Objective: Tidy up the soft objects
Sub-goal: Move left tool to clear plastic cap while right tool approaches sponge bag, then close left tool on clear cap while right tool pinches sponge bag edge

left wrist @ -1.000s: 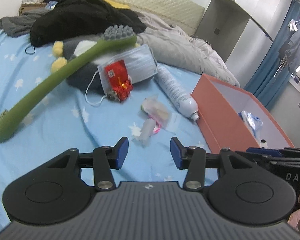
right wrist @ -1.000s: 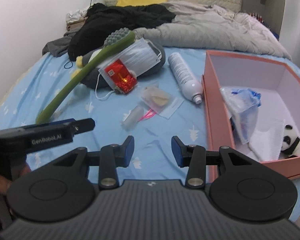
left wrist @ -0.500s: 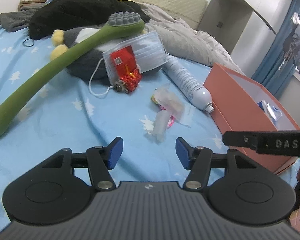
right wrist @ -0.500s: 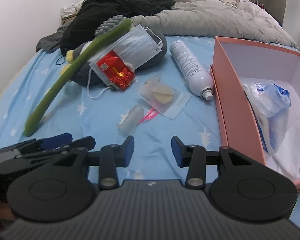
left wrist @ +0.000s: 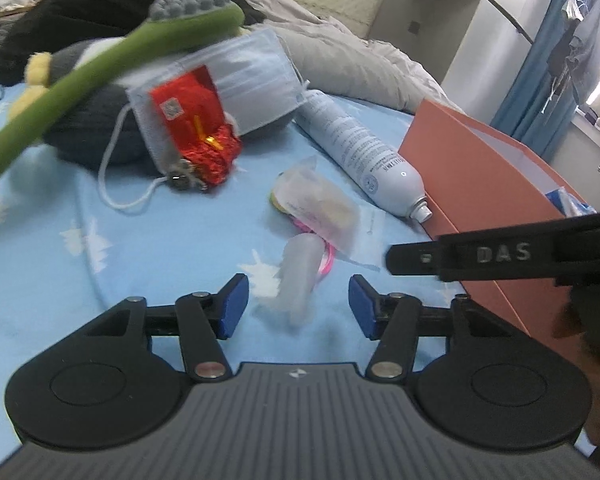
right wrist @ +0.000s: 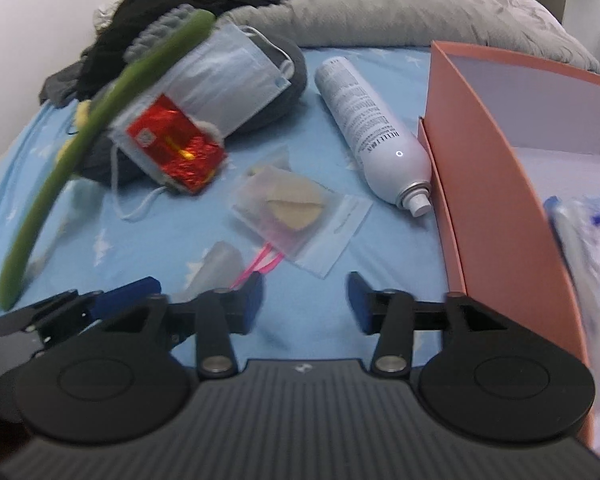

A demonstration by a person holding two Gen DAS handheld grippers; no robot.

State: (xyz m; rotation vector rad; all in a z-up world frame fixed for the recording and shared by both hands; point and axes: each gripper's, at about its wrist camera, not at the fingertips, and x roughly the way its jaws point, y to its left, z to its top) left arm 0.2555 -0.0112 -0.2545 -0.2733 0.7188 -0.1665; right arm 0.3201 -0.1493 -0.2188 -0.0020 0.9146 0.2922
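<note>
Translucent, squashy-looking small tube (left wrist: 300,276) lies on the blue bed sheet (left wrist: 172,240) between the left claw (left wrist: 296,306) pads, untouched; its jaws are closing. Likely light and slippery, best pinched mid-body. Beside it, a crinkly clear pouch (right wrist: 296,208). The right claw (right wrist: 305,302) is opening, empty, near the stiff orange box (right wrist: 484,184).

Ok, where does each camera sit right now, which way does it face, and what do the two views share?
Left wrist: on the left gripper, jaws closing on nothing, looking down at the blue sheet; the right gripper crosses at its right edge.
Right wrist: on the right gripper, jaws opening and empty, nearer the orange box; the left gripper's tip shows lower left.
Shared: white spray can, face mask, green brush, clear pouch.
</note>
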